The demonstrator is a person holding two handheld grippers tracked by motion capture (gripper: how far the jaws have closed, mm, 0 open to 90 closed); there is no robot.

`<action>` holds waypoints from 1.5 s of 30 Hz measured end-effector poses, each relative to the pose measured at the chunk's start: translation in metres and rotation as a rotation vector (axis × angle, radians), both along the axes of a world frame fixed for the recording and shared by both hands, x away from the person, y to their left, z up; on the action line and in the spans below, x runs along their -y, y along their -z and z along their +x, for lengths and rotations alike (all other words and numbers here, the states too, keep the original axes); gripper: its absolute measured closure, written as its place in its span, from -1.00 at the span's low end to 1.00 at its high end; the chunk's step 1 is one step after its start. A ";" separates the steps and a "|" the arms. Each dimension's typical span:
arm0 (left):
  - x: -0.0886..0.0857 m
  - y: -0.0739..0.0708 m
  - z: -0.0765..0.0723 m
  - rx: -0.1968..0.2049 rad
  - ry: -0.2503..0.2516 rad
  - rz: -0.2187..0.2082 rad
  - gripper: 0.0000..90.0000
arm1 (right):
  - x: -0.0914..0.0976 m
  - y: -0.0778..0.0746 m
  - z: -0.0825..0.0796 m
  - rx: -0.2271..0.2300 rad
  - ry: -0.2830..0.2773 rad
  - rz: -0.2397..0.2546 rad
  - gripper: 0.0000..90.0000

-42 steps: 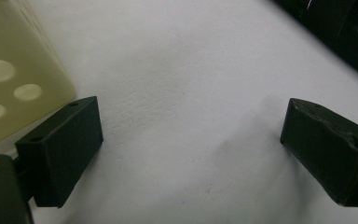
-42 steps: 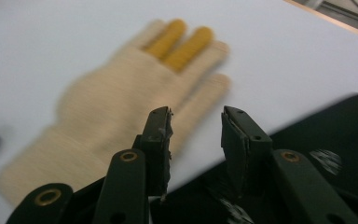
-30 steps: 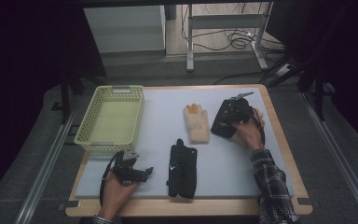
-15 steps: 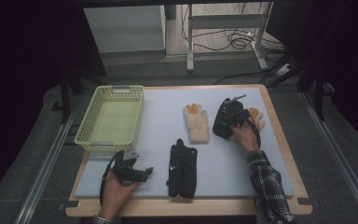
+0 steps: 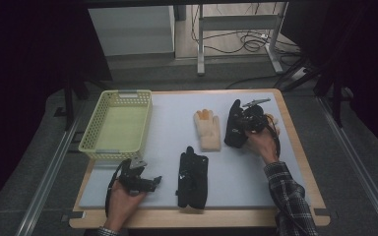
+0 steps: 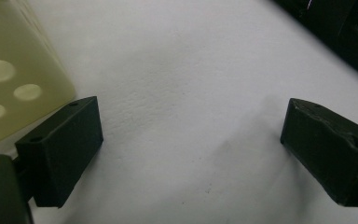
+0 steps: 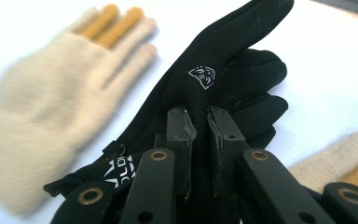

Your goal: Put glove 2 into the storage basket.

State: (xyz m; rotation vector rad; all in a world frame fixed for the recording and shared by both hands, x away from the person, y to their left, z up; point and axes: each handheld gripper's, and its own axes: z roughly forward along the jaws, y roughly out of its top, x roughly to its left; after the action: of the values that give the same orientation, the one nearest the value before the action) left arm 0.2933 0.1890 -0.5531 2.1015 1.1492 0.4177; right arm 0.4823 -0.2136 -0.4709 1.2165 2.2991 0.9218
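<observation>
A person sits at a table covered by a pale mat [image 5: 236,167], a two-jaw gripper in each hand. At the right of the high view, the right gripper [image 5: 248,120] has just been closing, and its jaws now pinch a black glove [image 5: 234,125]. In the right gripper view the narrow jaws clamp the fabric of that glove [image 7: 223,79], whose fingers point toward the upper right of the frame. A cream glove with orange fingertips [image 5: 208,128] lies flat just left of it, near the mat's centre. A second black glove [image 5: 192,179] lies at lower centre. At lower left, the left gripper [image 5: 150,181] rests on the mat with its jaws spread wide apart and nothing between them. A yellow mesh basket [image 5: 91,132] sits at the upper left of the mat.
</observation>
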 end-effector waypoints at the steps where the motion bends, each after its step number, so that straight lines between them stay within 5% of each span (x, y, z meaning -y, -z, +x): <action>1: 0.000 0.000 0.000 0.000 0.000 0.000 -0.87 | -0.001 -0.004 -0.004 0.003 -0.008 0.008 0.76; 11: 0.000 0.000 0.000 0.000 0.000 0.001 -0.87 | -0.023 -0.032 -0.056 0.035 -0.111 0.040 0.75; 20: 0.000 0.000 0.000 0.001 0.001 0.002 -0.87 | -0.048 -0.041 -0.110 0.026 -0.212 0.088 0.75; 26: 0.000 0.000 0.000 0.001 -0.003 -0.002 -0.87 | -0.085 -0.035 -0.150 0.002 -0.297 0.099 0.74; 38: 0.000 0.000 0.000 0.002 -0.003 -0.003 -0.87 | -0.127 0.003 -0.173 -0.041 -0.303 0.080 0.71; 40: 0.000 0.000 0.000 0.002 -0.004 -0.005 -0.87 | -0.128 0.011 -0.176 -0.037 -0.298 0.075 0.56; 42: 0.000 0.000 0.000 0.001 0.000 0.001 -0.87 | -0.128 0.020 -0.181 -0.047 -0.316 0.049 0.10; 45: 0.000 0.000 0.000 0.002 -0.001 0.000 -0.87 | -0.125 0.019 -0.183 -0.037 -0.324 0.041 -0.05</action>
State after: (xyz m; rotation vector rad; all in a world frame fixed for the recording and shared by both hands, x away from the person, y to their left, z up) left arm 0.2931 0.1889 -0.5531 2.0998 1.1492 0.4202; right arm 0.2991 -0.0882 -0.4899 0.8955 2.5666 1.0665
